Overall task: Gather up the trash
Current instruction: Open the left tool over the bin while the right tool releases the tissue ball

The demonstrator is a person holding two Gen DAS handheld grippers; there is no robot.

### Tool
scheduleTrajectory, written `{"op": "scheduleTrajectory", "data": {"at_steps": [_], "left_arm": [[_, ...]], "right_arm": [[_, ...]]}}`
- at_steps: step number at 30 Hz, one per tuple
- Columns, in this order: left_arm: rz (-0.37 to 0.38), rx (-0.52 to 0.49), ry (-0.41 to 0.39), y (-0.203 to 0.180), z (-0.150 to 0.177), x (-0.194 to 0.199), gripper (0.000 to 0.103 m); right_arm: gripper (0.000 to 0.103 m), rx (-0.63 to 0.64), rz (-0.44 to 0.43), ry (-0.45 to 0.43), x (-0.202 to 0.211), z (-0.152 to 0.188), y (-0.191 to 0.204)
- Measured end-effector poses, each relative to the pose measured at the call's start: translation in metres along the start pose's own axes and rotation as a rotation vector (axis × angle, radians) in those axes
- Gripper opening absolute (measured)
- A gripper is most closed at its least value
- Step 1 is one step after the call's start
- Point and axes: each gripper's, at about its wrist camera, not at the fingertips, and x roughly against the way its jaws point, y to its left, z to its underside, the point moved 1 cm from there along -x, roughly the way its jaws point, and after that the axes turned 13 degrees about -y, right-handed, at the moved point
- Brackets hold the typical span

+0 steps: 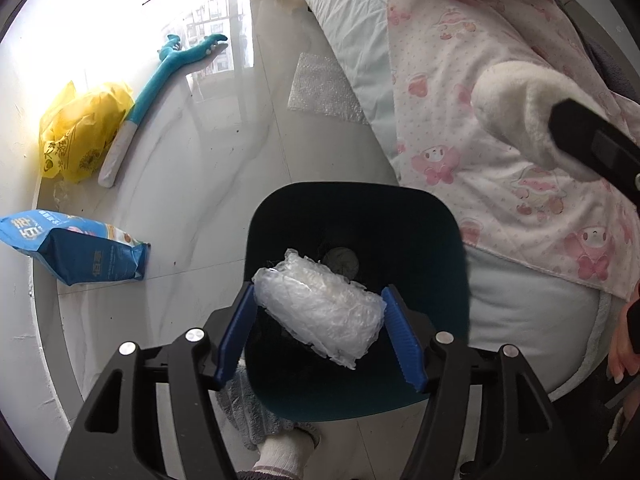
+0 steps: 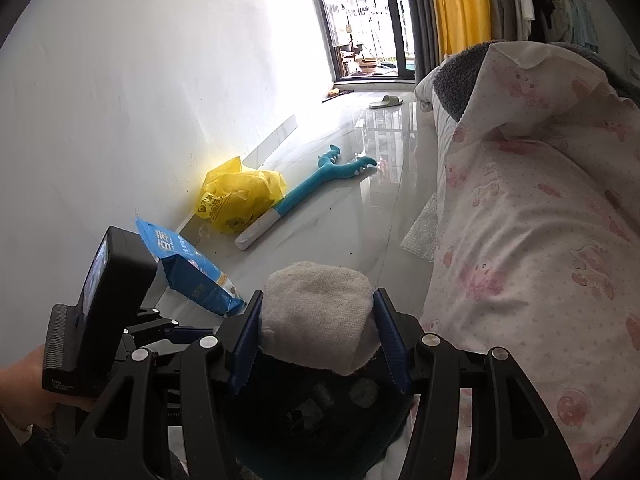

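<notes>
A dark teal bin [image 1: 360,220] stands on the floor beside the bed, with small bits of rubbish on its bottom. My left gripper [image 1: 319,292] points down over its mouth. A crumpled wad of clear plastic [image 1: 320,312] spans the gap between the blue pads and touches both. My right gripper [image 2: 319,294] is shut on a balled white fleecy cloth [image 2: 316,316], just above the near rim of the bin [image 2: 320,404]. In the left wrist view that cloth [image 1: 516,112] hangs at the upper right, over the quilt.
On the glossy floor by the wall lie a yellow plastic bag [image 1: 80,132], a blue snack bag [image 1: 80,252] and a teal plush toy [image 1: 160,80]. A bubble-wrap sheet [image 1: 324,88] lies by the bed with its pink-print quilt [image 1: 500,180]. A socked foot [image 1: 280,452] stands near the bin.
</notes>
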Motion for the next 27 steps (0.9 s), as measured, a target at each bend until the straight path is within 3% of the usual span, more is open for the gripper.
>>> {"op": "scheduleTrajectory", "data": {"at_steps": [5,11,20,27], "left_arm": [[-0.011,0.004,-0.004,0.012,0.001,0.003,0.078],[-0.01,0.021,-0.045,0.02,-0.002,0.014,0.079],[-0.049,-0.043,-0.174,0.016,-0.015,0.038,0.079],[-0.008,-0.018,-0.283,0.018,-0.025,0.058,0.079]], "right_arm": [[0.055,0.027,0.013,0.044,-0.018,0.009,0.005],[0.055,-0.006,-0.001,0.11,-0.035,0.023,0.005],[0.055,-0.054,0.004,0.199,-0.057,0.045,0.001],[0.055,-0.072,0.019,0.266,-0.073,0.062,-0.003]]}}
